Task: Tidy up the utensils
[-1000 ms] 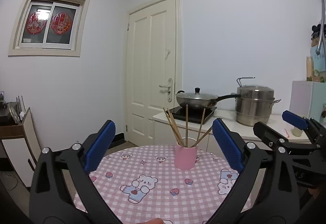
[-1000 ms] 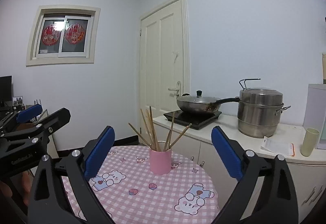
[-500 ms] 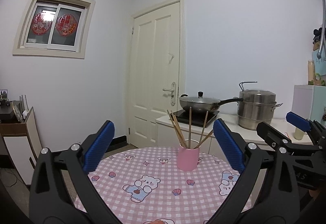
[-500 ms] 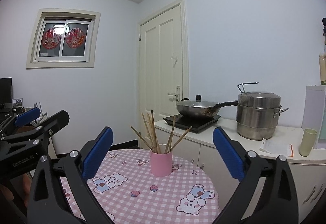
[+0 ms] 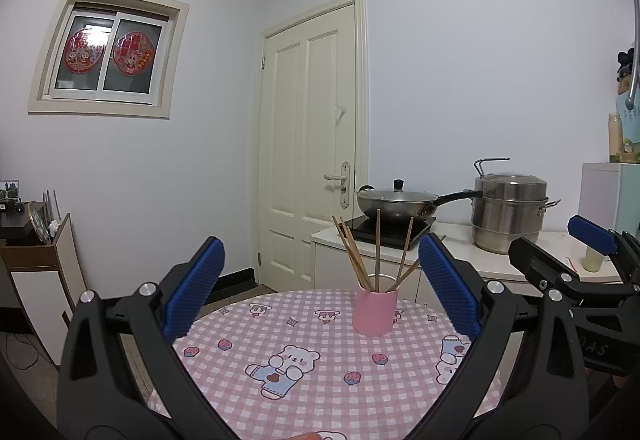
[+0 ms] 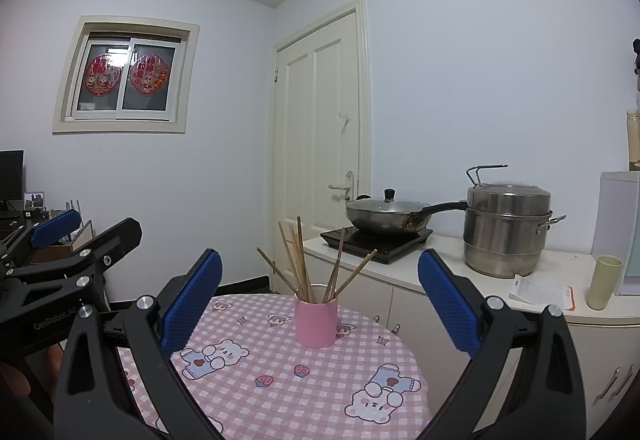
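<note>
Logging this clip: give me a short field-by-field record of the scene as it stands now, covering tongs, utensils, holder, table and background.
left tongs: open, empty, held above the table
right tongs: open, empty, held above the table
chopsticks: several wooden ones, standing splayed in the cup
pink cup: upright on the table, touched by neither tongs
table: round, pink checked cloth with bear prints; no loose utensils visible on it
counter behind: lidded wok on a black cooktop, steel steamer pot, green cup

Both views tilted upward, pink cup (image 5: 375,310) lower in frame.
</note>
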A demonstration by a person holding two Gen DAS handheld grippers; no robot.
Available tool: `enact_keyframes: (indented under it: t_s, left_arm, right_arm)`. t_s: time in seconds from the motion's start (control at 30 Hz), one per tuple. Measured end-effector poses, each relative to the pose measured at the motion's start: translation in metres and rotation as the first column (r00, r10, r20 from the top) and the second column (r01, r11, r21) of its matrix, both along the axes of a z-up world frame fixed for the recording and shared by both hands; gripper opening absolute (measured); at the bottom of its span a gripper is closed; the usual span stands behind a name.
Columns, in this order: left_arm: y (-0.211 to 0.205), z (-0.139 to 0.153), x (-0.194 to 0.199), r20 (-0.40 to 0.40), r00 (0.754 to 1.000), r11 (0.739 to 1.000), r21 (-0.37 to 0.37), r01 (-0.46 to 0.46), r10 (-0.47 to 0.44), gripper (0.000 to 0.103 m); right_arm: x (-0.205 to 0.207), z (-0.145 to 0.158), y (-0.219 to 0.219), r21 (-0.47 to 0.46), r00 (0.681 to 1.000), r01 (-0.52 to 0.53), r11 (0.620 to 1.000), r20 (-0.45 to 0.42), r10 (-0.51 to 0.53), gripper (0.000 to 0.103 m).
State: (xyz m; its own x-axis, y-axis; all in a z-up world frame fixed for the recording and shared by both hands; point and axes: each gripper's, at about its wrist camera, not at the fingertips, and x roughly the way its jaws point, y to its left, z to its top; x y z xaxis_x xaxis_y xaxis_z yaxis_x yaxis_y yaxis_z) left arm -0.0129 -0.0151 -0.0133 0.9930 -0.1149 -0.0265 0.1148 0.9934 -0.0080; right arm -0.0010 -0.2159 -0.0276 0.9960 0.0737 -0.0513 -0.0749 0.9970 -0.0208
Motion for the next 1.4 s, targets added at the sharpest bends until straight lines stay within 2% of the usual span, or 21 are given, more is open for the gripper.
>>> enact_keyframes:
  t_s: [1.4]
  left_arm:
    - [0.0035,0.0001,-0.0042,0.012,1.0,0.999,0.015,-0.029,0.029,0.096]
  right_arm:
    - [-0.0033,-0.0043,0.003,0.007,1.0,-0.011,1.0,-0.011,0.011,0.095]
